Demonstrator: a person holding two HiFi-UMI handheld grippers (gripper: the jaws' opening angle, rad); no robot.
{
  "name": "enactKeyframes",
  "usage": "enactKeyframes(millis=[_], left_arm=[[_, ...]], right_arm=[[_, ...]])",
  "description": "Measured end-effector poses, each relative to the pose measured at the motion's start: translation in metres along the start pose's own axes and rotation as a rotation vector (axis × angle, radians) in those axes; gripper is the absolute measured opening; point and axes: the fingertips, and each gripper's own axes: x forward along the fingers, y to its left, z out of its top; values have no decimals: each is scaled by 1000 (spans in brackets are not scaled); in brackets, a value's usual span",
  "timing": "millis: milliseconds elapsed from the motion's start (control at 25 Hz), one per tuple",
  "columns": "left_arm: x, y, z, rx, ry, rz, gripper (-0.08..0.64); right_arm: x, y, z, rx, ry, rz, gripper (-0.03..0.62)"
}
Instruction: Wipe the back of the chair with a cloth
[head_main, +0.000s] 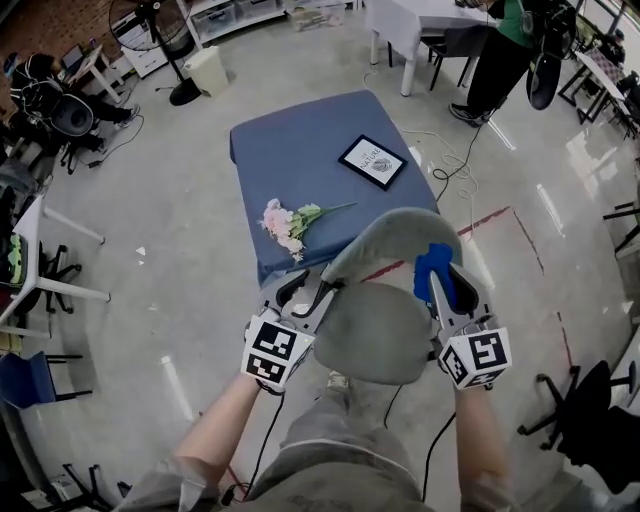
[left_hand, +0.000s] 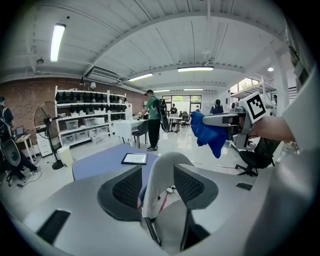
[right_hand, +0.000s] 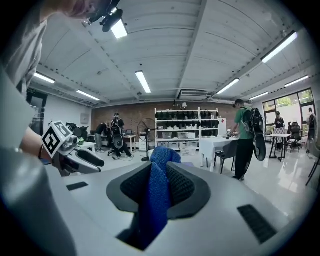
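**Cloth in the jaws, chair back waiting to be wiped**

The right gripper (right_hand: 159, 186) is clamped on a blue cloth (right_hand: 156, 200). The fabric is bunched between its pads and spills out in front. From above, that gripper hangs at the right edge of the grey chair back (head_main: 395, 240). The cloth is just beside the rim or perhaps brushing it; I can't tell which.

The left gripper (left_hand: 157, 187) has its jaws standing wide, with the back's left edge in the gap between them. I see no pad pressing on it, so I'd say it holds nothing.

Below both grippers lies the seat (head_main: 375, 335). The chair stands against the near edge of a blue-covered table (head_main: 300, 150). Flowers (head_main: 290, 222) lie by the table's near edge and a framed picture (head_main: 373, 162) lies toward its right edge.

To my eye this is the approach, and no wiping has begun. The next move calls for the left jaws to close on the back's edge and steady it. The cloth then needs to be pressed flat on the back and drawn across. The pressure should be kept gentle, since the chair looks likely to swivel.
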Motion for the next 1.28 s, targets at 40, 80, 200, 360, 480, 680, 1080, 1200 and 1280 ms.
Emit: enactKeyframes(millis=[40, 80, 200, 360, 480, 680, 1080, 1200, 1280], left_arm=[[8, 5, -6, -1, 12, -1, 209], [16, 9, -11, -3, 21, -3, 209], [38, 16, -27, -17, 50, -17, 209], [64, 23, -49, -29, 86, -28, 216], [84, 30, -67, -39, 106, -25, 216], [116, 34, -92, -26, 148, -17, 230], [177, 41, -167, -10, 257, -13, 236], [192, 43, -189, -6, 296, -6, 236], [202, 46, -207, -13, 329, -1, 236]], right_arm=[[10, -3, -5, 5, 4, -3, 101], [20, -6, -11, 10, 9, -5, 101], [46, -16, -30, 25, 31, -12, 101], [77, -24, -60, 48, 70, -12, 101], [99, -26, -85, 34, 103, 4, 101], [131, -36, -121, 17, 138, 21, 101], [194, -35, -193, 27, 182, 67, 101], [206, -38, -205, 64, 174, 53, 103], [213, -38, -213, 89, 170, 46, 104]])
